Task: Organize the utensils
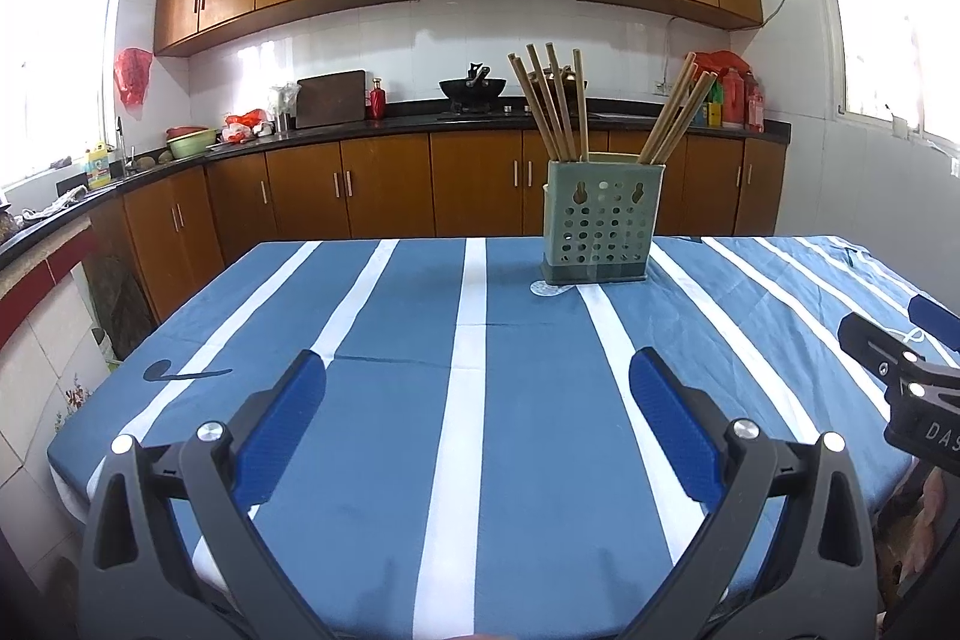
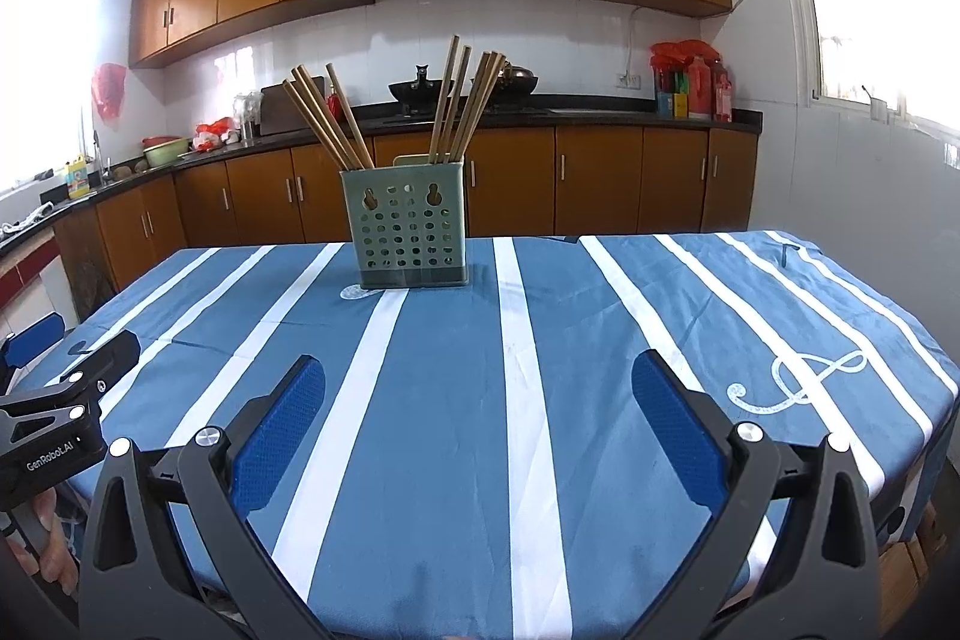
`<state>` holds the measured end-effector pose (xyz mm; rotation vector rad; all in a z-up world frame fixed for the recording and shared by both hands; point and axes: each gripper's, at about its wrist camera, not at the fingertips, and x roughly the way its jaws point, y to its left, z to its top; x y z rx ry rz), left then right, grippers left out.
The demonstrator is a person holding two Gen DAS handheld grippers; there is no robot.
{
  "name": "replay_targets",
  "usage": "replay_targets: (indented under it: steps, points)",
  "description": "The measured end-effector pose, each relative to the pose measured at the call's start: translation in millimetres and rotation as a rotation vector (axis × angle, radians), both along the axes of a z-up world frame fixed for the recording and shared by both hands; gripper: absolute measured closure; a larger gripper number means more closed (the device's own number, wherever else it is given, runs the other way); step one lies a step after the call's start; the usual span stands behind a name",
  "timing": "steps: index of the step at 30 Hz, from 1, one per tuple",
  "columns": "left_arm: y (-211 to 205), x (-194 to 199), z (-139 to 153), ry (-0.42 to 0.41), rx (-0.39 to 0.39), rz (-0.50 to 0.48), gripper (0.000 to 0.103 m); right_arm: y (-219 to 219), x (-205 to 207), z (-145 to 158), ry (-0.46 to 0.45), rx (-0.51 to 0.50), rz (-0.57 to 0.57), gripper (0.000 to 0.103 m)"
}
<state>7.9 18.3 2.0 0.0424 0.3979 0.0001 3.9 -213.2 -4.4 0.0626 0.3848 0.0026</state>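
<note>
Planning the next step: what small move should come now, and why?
Probably hold both tongs back, or retreat. The left tongs and right tongs are open and empty; every visible chopstick stands in the holder; none lie on the tablecloth.

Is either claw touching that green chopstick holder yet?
Apart. Both wrist views show the left claw and right claw open, with bare striped tablecloth between them and the holder.

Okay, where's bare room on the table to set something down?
The striped tablecloth is bare between both open grippers, left and right, and the green chopstick holder. Only around the holder is it crowded, where chopsticks lean outward.
</note>
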Motion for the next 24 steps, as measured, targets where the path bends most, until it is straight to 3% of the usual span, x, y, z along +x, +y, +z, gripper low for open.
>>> replay_targets:
  steps: [24]
  points:
    - [-2.9, 1.2, -5.5, 0.012, -0.006, -0.003, 0.004, -2.0, 2.2, -3.5, 0.013, 0.013, -0.001, 0.002]
